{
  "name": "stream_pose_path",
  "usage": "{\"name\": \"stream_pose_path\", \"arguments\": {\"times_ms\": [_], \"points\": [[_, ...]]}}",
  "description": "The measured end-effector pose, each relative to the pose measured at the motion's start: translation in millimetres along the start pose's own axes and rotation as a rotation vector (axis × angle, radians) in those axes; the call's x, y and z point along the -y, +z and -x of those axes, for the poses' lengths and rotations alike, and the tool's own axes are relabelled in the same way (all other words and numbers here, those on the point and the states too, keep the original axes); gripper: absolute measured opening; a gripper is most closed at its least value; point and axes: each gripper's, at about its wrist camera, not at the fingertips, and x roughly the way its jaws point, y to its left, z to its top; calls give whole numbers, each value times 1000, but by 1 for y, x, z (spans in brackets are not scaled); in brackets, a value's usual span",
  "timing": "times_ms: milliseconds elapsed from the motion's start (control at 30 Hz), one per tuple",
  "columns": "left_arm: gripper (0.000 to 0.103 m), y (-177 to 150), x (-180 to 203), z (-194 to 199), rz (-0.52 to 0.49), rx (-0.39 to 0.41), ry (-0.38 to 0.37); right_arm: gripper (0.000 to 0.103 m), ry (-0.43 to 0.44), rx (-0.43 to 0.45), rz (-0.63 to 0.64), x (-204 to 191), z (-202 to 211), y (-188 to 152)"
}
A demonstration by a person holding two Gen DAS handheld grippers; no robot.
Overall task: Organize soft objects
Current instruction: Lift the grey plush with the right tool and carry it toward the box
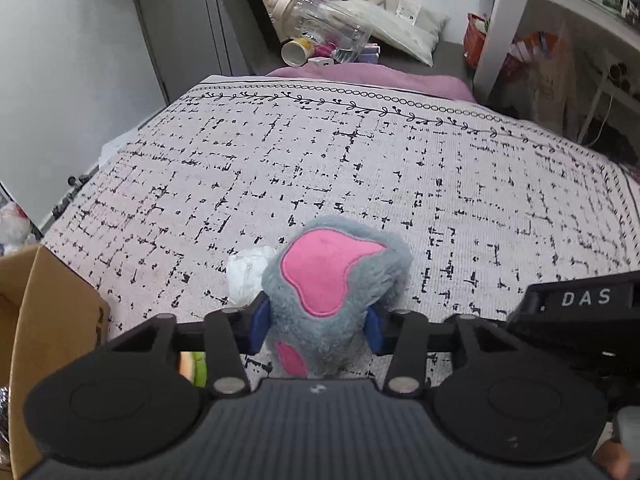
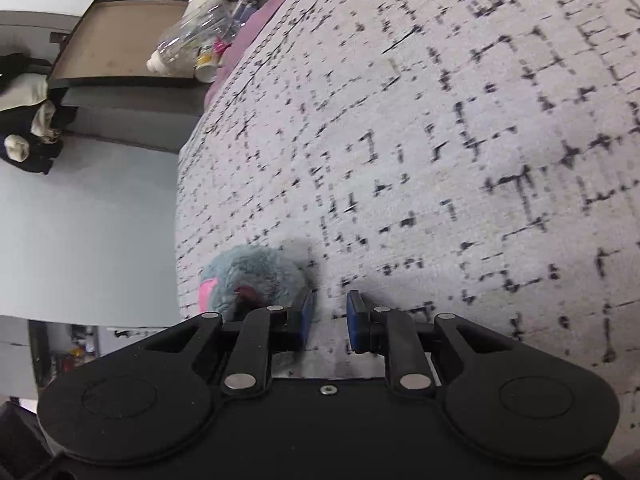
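My left gripper [image 1: 316, 326] is shut on a grey plush toy [image 1: 340, 276] with a pink patch, its blue pads pressing both sides, held over the patterned bedspread [image 1: 320, 160]. A white crumpled soft object [image 1: 250, 272] lies on the bed just behind and left of the toy. My right gripper [image 2: 330, 316] is open and empty, low over the bedspread [image 2: 440, 140]. The same grey plush toy [image 2: 252, 280] shows to the left of its left finger, apart from it.
An open cardboard box [image 1: 48, 320] stands at the bed's near left edge. A clear plastic bottle [image 1: 320, 20], a cup and a white pillow lie past the bed's far end. A white shelf unit [image 1: 560, 20] stands at the right. The other gripper's black body [image 1: 580, 312] is close at right.
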Motion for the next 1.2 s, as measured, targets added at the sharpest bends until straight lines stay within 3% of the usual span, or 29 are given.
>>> {"name": "stream_pose_path", "arguments": {"times_ms": [133, 367, 833, 900, 967, 1000, 1100, 1200], "points": [[39, 1, -13, 7, 101, -9, -60, 23, 30, -11, 4, -2, -1, 1], [39, 2, -25, 27, 198, -20, -135, 44, 88, -18, 43, -12, 4, -3], [39, 1, -76, 74, 333, -29, -248, 47, 270, -76, 163, -42, 15, -28], [39, -3, -86, 78, 366, -35, -270, 46, 287, -86, 186, -47, 16, -33], [39, -7, -96, 81, 393, -32, -287, 26, 316, -97, 204, -51, 16, -38], [39, -9, -102, 82, 408, -36, -298, 23, 330, -106, 213, -54, 15, -41], [39, -15, -116, 85, 460, -46, -332, 17, 331, -100, 272, -65, 18, -49], [39, -16, -125, 95, 450, -19, -321, 13, 342, -97, 301, -76, 22, -57]]}}
